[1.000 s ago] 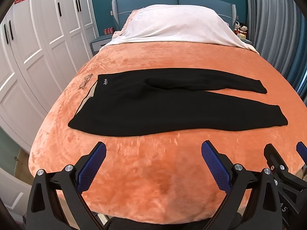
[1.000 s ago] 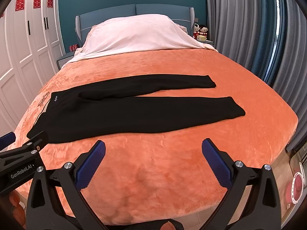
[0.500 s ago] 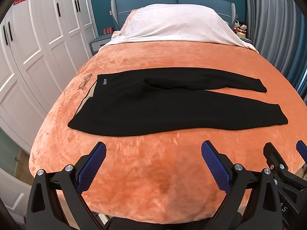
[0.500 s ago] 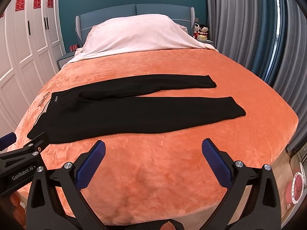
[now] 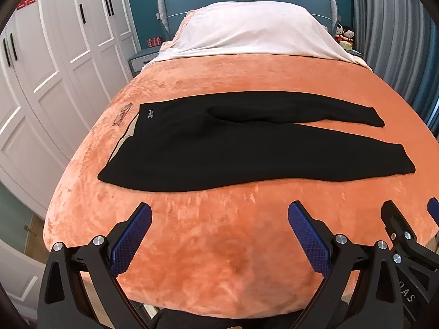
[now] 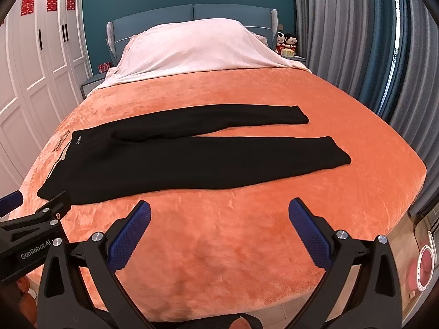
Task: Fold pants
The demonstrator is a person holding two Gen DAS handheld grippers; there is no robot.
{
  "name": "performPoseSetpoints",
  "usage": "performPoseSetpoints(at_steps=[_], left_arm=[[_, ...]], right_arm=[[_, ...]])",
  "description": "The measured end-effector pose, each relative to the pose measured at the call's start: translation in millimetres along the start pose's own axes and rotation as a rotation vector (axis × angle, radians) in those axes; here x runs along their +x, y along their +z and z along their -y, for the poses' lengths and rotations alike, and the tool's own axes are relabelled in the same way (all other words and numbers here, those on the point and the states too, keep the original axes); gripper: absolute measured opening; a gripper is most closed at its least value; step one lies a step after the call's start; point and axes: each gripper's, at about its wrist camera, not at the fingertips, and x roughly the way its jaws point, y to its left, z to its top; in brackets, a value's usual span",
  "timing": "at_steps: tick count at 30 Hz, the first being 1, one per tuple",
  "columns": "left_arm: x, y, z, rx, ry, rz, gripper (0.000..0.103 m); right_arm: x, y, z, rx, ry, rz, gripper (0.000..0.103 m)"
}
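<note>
Black pants [image 5: 247, 148] lie flat across the orange bed, waist to the left, both legs stretched to the right; they also show in the right wrist view [image 6: 192, 156]. The legs are spread apart at the cuffs. My left gripper [image 5: 219, 227] is open and empty, hovering over the bed's near edge, short of the pants. My right gripper [image 6: 219, 227] is open and empty, also short of the pants. The right gripper's finger shows at the right edge of the left wrist view [image 5: 397, 227]. The left gripper shows at the left of the right wrist view [image 6: 41, 219].
The orange plush blanket [image 5: 233, 260] covers the bed. A white cover over pillows [image 5: 252, 33] lies at the head. Eyeglasses [image 5: 122, 113] lie beside the waistband. White wardrobes [image 5: 55, 68] stand left, grey curtains [image 6: 356, 41] right.
</note>
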Motion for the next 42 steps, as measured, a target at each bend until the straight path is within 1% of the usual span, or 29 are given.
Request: performPoseSetpoints(at_steps=[5,14,20,26,28,29,30,33,34,36,38,39,40,42], left_arm=[[3,0,0,0.007,0.006,-0.004,0.098],[15,2,0,0.006,-0.008,-0.016,0.098],[22,4,3,0.015,-0.016,-0.005,0.098],[40,10,6,0.032,-0.004,-0.009,0.098],[48,13,4,0.028,-0.007,-0.011,0.098],[54,14,3,0.027,-0.036,-0.010,0.098],[59,15,2,0.027,-0.068,-0.016,0.098],[81,17,-1,0.022,-0.114,-0.037,0.098],[88,18,-2,0.021,-0.128,-0.040,0.098],[107,21,-6,-0.002,-0.157,-0.070,0.097],[124,24,-10,-0.022,-0.157,-0.079,0.096],[130,26,-10,-0.025,-0.151,-0.075,0.096],[139,29,-8,-0.021,-0.153,-0.073,0.096],[151,34,-2,0.007,-0.133,-0.086,0.096]], right_arm=[[7,-2,1,0.002,0.006,-0.018,0.098],[20,-2,2,-0.004,-0.004,-0.038,0.098],[31,-1,3,-0.009,-0.011,-0.048,0.098],[50,1,3,-0.042,-0.011,-0.064,0.098],[62,4,8,-0.056,0.005,-0.074,0.098],[70,7,11,-0.060,0.019,-0.079,0.098],[81,12,20,-0.062,0.035,-0.087,0.098],[112,33,51,-0.039,0.046,-0.098,0.098],[126,46,69,-0.024,0.049,-0.090,0.098],[151,74,100,-0.019,0.042,-0.062,0.098],[188,108,135,-0.043,0.007,-0.029,0.098],[201,119,146,-0.053,-0.006,-0.023,0.098],[228,135,165,-0.060,-0.030,-0.032,0.098],[276,161,196,-0.042,-0.076,-0.068,0.098]])
